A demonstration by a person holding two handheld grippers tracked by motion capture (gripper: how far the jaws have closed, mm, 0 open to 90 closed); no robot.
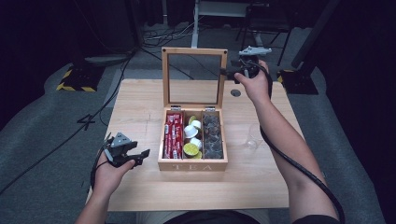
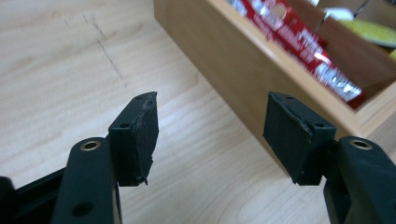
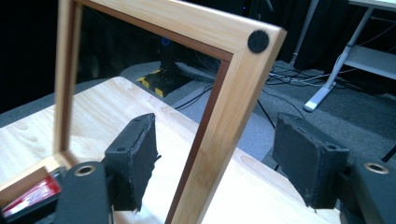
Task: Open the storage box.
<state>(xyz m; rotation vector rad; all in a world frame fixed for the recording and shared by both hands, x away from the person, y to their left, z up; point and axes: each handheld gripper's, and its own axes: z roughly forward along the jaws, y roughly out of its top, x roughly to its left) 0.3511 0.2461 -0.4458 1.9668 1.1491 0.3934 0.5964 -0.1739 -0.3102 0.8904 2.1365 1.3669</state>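
A wooden tea box point(image 1: 192, 165) stands mid-table, its glass-paned lid point(image 1: 194, 51) raised upright. It holds red sachets point(image 1: 173, 135), yellow and white capsules point(image 1: 191, 140) and dark packets point(image 1: 212, 135). My left gripper point(image 1: 142, 157) hovers open just left of the box's front corner, nothing in it. In the left gripper view the gripper point(image 2: 210, 126) faces the box's side wall point(image 2: 224, 60) and the sachets point(image 2: 299, 37). My right gripper point(image 1: 225, 72) is open at the lid's upper right edge. The lid's frame point(image 3: 229, 93) stands between the open right gripper's point(image 3: 215, 154) jaws.
A clear glass point(image 1: 252, 140) stands on the table point(image 1: 140, 107) right of the box, under my right forearm. A small round hole point(image 1: 236, 93) sits in the tabletop near the lid. Cables and a yellow-black striped base point(image 1: 74, 79) lie on the floor beyond.
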